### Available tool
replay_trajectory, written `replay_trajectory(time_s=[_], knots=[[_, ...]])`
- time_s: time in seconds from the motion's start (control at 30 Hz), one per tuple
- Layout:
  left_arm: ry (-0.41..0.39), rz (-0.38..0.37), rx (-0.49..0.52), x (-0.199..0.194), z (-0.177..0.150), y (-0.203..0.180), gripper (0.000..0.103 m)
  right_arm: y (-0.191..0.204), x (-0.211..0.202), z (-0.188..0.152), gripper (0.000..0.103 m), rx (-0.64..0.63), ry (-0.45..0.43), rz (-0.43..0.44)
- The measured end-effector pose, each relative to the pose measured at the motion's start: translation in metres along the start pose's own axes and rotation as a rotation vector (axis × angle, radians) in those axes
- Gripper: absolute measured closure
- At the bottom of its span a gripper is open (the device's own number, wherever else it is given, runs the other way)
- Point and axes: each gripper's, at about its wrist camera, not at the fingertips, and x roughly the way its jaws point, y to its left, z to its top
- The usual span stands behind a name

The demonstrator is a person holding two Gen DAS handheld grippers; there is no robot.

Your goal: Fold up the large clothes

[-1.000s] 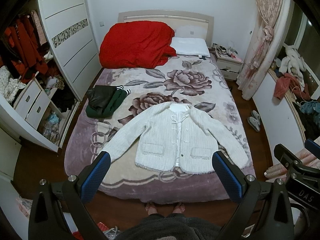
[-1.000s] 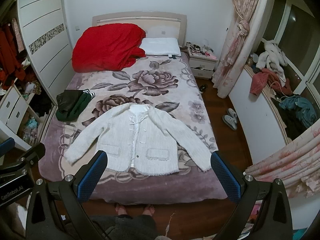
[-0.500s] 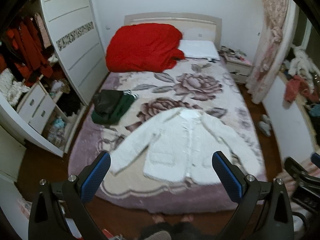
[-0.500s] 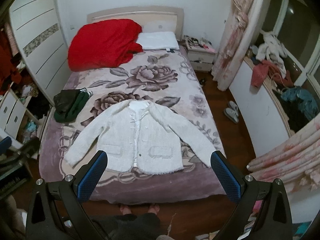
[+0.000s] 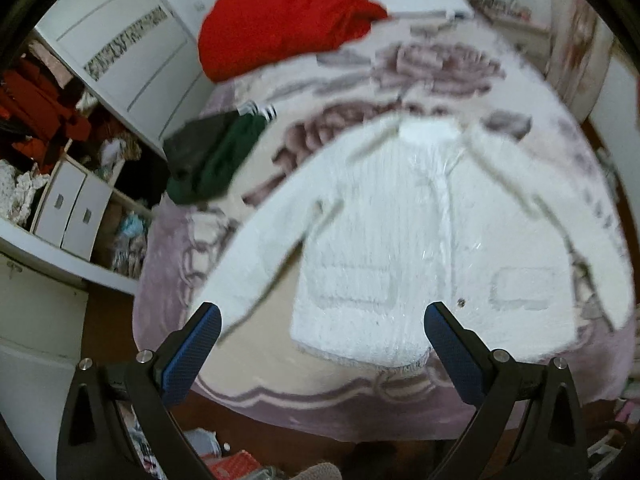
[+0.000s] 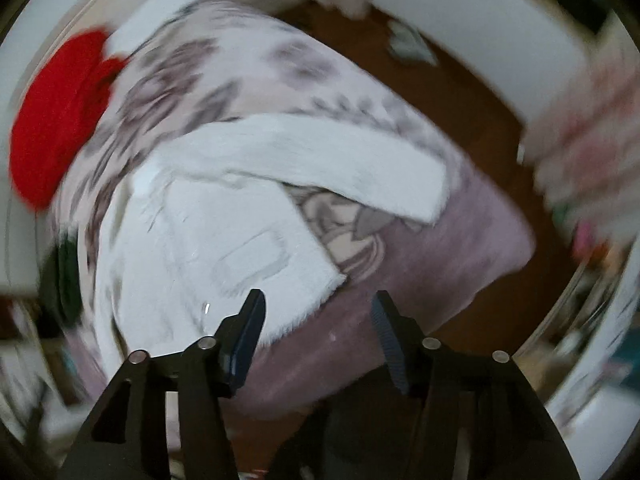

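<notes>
Nearest the lens, both views are blurred. Left gripper [image 5: 322, 328] is spread wide over the white jacket [image 5: 404, 248]'s hem; right gripper [image 6: 316, 312] is closing, nothing between, above the bed [image 6: 460, 240]'s corner. Beyond, a red quilt [image 5: 288, 16].

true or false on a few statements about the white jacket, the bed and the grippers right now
1. The white jacket lies spread flat on the bed, sleeves out. True.
2. The left hand-held gripper is clamped on a sleeve. False: its jaws stand wide with nothing between them.
3. A red quilt is bundled near the head of the bed. True.
4. The right hand-held gripper already holds the hem. False: its jaws are closing, but no cloth is between them.
5. The dark green garment lies on top of the jacket. False: it lies beside it, apart.
</notes>
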Motion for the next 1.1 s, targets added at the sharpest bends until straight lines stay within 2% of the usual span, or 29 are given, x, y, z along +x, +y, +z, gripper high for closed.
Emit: replay_trajectory(time_s=[0.03, 0.07, 0.2, 0.27, 0.37, 0.43, 0.47, 0.53, 0.6, 0.67, 0.77, 0.83, 0.9, 0.97, 1.0, 1.03, 1.1], knots=[[0.025, 0.018, -0.001, 0.02, -0.002, -0.012, 0.0, -0.021, 0.024, 0.013, 0.028, 0.051, 0.009, 0.005], [0.056, 0.032, -0.004, 0.038, -0.002, -0.025, 0.0, -0.051, 0.059, 0.031, 0.026, 0.116, 0.025, 0.018], [0.157, 0.059, -0.041, 0.102, -0.006, -0.062, 0.0, -0.141, 0.168, 0.082, 0.025, 0.349, 0.092, 0.028], [0.199, 0.08, -0.051, 0.132, -0.006, -0.085, 0.0, -0.173, 0.209, 0.096, 0.025, 0.427, 0.098, 0.033], [0.229, 0.094, -0.046, 0.157, -0.004, -0.112, 0.0, -0.199, 0.264, 0.12, 0.025, 0.479, 0.14, 0.088], [0.234, 0.095, -0.023, 0.165, 0.002, -0.134, 0.0, -0.199, 0.277, 0.131, 0.024, 0.472, 0.167, 0.102], [0.227, 0.092, -0.007, 0.165, 0.005, -0.144, 0.0, -0.195, 0.277, 0.138, 0.029, 0.444, 0.147, 0.121], [0.204, 0.079, 0.045, 0.166, 0.014, -0.168, 0.0, -0.18, 0.268, 0.153, 0.091, 0.341, 0.122, 0.145], [0.181, 0.066, 0.091, 0.162, 0.022, -0.188, 0.0, -0.174, 0.251, 0.168, 0.093, 0.295, 0.065, 0.162], [0.166, 0.044, 0.124, 0.16, 0.03, -0.207, 0.0, -0.173, 0.219, 0.192, 0.093, 0.252, -0.05, 0.18], [0.157, 0.001, 0.139, 0.164, 0.043, -0.23, 0.0, -0.175, 0.179, 0.222, 0.093, 0.235, -0.194, 0.199], [0.157, -0.013, 0.151, 0.17, 0.046, -0.242, 0.0, -0.175, 0.178, 0.24, 0.093, 0.212, -0.22, 0.184], [0.171, -0.024, 0.161, 0.178, 0.045, -0.25, 0.0, -0.175, 0.197, 0.256, 0.093, 0.194, -0.167, 0.139], [0.196, -0.038, 0.172, 0.185, 0.045, -0.257, 0.0, -0.185, 0.22, 0.255, 0.086, 0.215, -0.058, 0.083], [0.208, -0.042, 0.179, 0.187, 0.045, -0.261, 0.0, -0.189, 0.224, 0.247, 0.079, 0.244, -0.027, 0.083], [0.217, -0.047, 0.186, 0.189, 0.045, -0.262, 0.0, -0.198, 0.224, 0.239, 0.062, 0.274, -0.017, 0.093], [0.223, -0.05, 0.201, 0.19, 0.047, -0.263, 0.0, -0.215, 0.218, 0.215, 0.037, 0.378, -0.013, 0.13]])
